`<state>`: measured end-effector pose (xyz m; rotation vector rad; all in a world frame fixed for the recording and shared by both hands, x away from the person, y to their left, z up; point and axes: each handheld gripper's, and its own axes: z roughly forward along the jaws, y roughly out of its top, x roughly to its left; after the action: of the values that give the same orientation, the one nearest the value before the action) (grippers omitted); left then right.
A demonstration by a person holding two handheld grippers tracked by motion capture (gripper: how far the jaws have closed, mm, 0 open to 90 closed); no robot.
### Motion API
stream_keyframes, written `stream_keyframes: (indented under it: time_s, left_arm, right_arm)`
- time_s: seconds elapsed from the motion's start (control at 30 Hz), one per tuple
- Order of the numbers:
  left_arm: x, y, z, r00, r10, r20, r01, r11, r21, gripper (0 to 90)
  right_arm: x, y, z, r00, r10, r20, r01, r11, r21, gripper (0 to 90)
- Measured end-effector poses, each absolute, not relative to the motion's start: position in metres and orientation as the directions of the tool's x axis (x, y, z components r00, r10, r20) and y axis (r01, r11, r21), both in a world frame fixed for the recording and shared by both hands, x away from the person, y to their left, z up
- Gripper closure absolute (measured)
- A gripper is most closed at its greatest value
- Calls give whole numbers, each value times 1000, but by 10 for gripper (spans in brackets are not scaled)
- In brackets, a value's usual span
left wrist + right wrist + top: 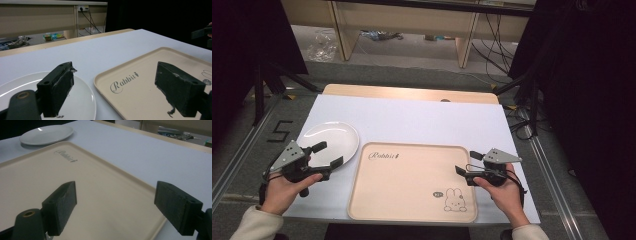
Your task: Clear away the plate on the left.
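Both grippers held wide apart and empty above the surface (pixel 422 117).
Left gripper (pixel 328 155) hovering over the near edge of the white plate (pixel 334 134); right gripper (pixel 468 162) over the right rim of the beige tray (pixel 407 190), just beside the plate.

One plate (pixel 331 136), one tray (pixel 412 215), two tongs.

Person is wearing cream knit sleeves (pixel 252 220), each hand-held gripper (pixel 326 154) showing black body, blocky black jaws, grey three-cornered top plate (pixel 288 154) and trailing black cable.
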<state>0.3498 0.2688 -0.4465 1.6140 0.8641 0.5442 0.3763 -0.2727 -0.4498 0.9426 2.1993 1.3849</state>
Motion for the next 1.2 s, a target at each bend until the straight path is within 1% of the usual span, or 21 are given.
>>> stream_keyframes:
  time_s: [0.07, 0.1, 0.2, 0.23, 0.47, 0.5, 0.57, 0.63, 0.67, 0.73, 0.8, 0.87, 0.9, 0.93, 0.97, 1.0, 1.03, 1.07, 1.1, 1.17, 1.2]
  left_arm:
    - [350, 269, -447, 615, 781, -108, 245, -60, 968, 155]
    - [350, 271, -447, 610, 784, -114, 250, -54, 967, 156]
    - [350, 273, -447, 600, 790, -127, 259, -43, 965, 158]
    - [351, 274, -448, 601, 788, -131, 259, -38, 965, 158]
    - [354, 284, -450, 552, 817, -167, 306, -13, 952, 201]
    - [357, 289, -452, 508, 839, -196, 344, 11, 939, 221]
    - [358, 293, -455, 491, 846, -210, 361, 22, 932, 246]
    - [361, 297, -459, 451, 857, -249, 406, 51, 912, 252]
    - [362, 300, -461, 434, 863, -261, 423, 61, 904, 255]
    - [366, 307, -466, 369, 880, -299, 465, 104, 879, 269]
    - [368, 310, -468, 348, 885, -310, 475, 119, 872, 273]
    - [372, 319, -473, 266, 897, -352, 507, 180, 843, 280]
    - [372, 319, -473, 266, 897, -352, 507, 180, 843, 284]
    - [375, 323, -475, 236, 905, -354, 520, 191, 833, 284]
    - [378, 328, -478, 183, 909, -373, 537, 226, 813, 291]
    - [378, 328, -478, 183, 909, -373, 537, 226, 813, 293]
    - [380, 331, -479, 158, 909, -386, 547, 245, 800, 297]
    - [382, 336, -483, 116, 901, -418, 568, 285, 772, 304]
    - [382, 336, -483, 116, 901, -418, 568, 285, 772, 309]
    - [384, 341, -488, 82, 889, -451, 576, 327, 749, 315]
    - [385, 344, -489, 61, 891, -449, 591, 330, 736, 315]
  right_arm:
    - [376, -272, -450, -710, 703, 41, 337, 288, 896, 190]
    - [377, -273, -450, -715, 699, 20, 320, 301, 898, 190]
    - [377, -272, -450, -716, 698, 32, 329, 296, 897, 190]
    - [377, -272, -449, -716, 698, 17, 318, 304, 898, 191]
    - [378, -273, -450, -715, 698, 19, 320, 303, 898, 190]
    - [378, -272, -450, -717, 697, 23, 320, 299, 899, 190]
    - [378, -273, -450, -716, 697, 21, 322, 303, 897, 191]
    - [377, -271, -450, -715, 698, 40, 338, 295, 894, 190]
    - [378, -272, -450, -717, 696, 23, 324, 304, 896, 191]
    - [378, -272, -450, -716, 698, 22, 323, 303, 897, 191]
    - [378, -272, -450, -715, 699, 22, 322, 301, 898, 190]
    - [377, -271, -450, -709, 704, 36, 339, 296, 893, 190]
    - [377, -271, -450, -709, 704, 36, 339, 296, 893, 190]
    - [377, -271, -450, -709, 705, 36, 341, 297, 892, 190]
    - [378, -272, -451, -715, 698, 19, 328, 313, 891, 191]
    - [378, -272, -451, -716, 698, 22, 331, 311, 891, 190]
    - [378, -272, -450, -713, 701, 11, 321, 313, 894, 190]
    - [377, -271, -450, -710, 703, 38, 344, 299, 890, 190]
    - [377, -271, -450, -710, 703, 38, 344, 299, 890, 190]
    - [377, -271, -451, -709, 704, 31, 338, 301, 892, 190]
    - [377, -271, -451, -710, 704, 32, 338, 300, 892, 190]
